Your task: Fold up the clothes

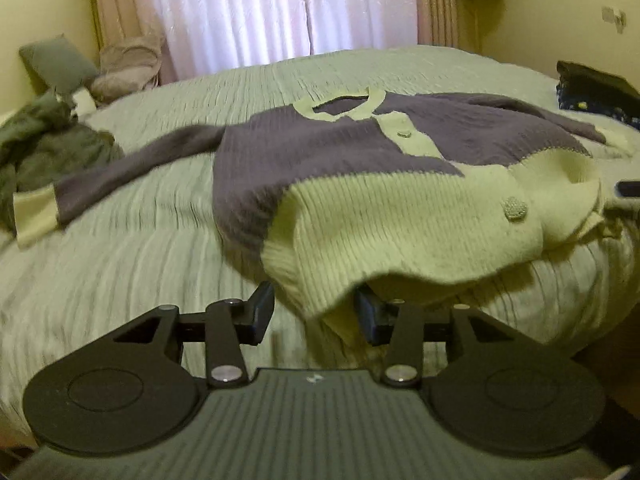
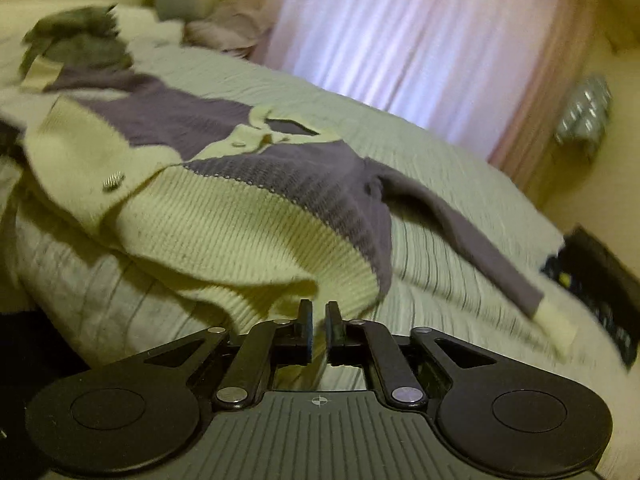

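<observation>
A purple and cream knit cardigan (image 1: 360, 168) lies front up on the bed, sleeves spread out; it also shows in the right wrist view (image 2: 224, 184). My left gripper (image 1: 316, 312) is open, its jaws wide apart on either side of the cream bottom hem, which hangs between them. My right gripper (image 2: 319, 320) is shut on the other part of the cream hem (image 2: 280, 280), which is lifted a little off the bed. The left sleeve cuff (image 1: 34, 216) rests at the left.
The bed has a ribbed pale cover (image 1: 120, 272). A green garment (image 1: 44, 152) is heaped at the left, pillows (image 1: 120, 68) at the head. A dark folded item (image 1: 596, 92) lies at the right edge. Curtains (image 1: 280, 12) hang behind.
</observation>
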The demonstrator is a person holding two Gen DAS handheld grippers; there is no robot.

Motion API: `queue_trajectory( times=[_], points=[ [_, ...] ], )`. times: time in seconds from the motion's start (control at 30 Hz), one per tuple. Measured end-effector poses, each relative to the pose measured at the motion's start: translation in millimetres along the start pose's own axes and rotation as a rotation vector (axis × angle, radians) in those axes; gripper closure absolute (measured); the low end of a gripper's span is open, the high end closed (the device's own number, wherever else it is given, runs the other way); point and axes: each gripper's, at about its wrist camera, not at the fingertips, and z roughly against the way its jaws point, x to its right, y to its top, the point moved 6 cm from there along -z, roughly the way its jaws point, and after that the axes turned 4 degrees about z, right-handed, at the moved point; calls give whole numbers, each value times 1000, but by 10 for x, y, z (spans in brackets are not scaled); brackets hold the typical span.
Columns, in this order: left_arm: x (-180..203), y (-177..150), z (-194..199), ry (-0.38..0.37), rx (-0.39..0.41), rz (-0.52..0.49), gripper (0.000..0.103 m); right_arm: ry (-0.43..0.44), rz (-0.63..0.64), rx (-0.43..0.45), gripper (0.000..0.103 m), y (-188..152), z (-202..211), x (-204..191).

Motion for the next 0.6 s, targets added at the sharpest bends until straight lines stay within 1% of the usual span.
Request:
queue_trajectory(
  times=[0.03,0.07,0.13,0.17,0.2,0.23,0.27,0.3,0.33,0.37,0.4,0.43,0.5,0.6],
  points=[
    [5,-19,-11,2,-3,7,63,-1,7,10,24,3,33,-24],
    [11,-33,-39,1,-7,8,63,0,20,22,20,5,71,-59],
    [17,-50,-70,-2,-9,8,63,-2,52,38,21,5,75,-123],
    [15,-46,-78,-5,-8,5,64,-8,73,38,22,3,22,-150],
    [14,-42,-86,-7,-6,3,64,-17,86,43,30,6,7,-163],
    [8,-38,-88,-10,-3,2,64,-28,97,50,32,11,0,-174],
    [-6,-32,-73,-13,2,6,64,-32,83,56,34,20,-1,-163],
    [-20,-28,-56,-16,8,10,64,-26,64,61,38,26,-7,-152],
    [-32,-30,-36,-20,12,15,64,-10,50,66,39,42,10,-149],
    [-45,-37,-23,-26,13,18,65,-1,37,82,42,53,47,-143],
    [-60,-44,-7,-32,14,22,65,4,25,102,47,63,87,-136],
    [-74,-51,6,-37,13,29,65,3,20,106,49,65,99,-122],
    [-92,-69,0,-42,6,45,65,-4,14,105,50,67,111,-90],
    [-77,-98,-45,-47,-11,70,66,-18,55,50,51,17,-21,-134]
  ],
)
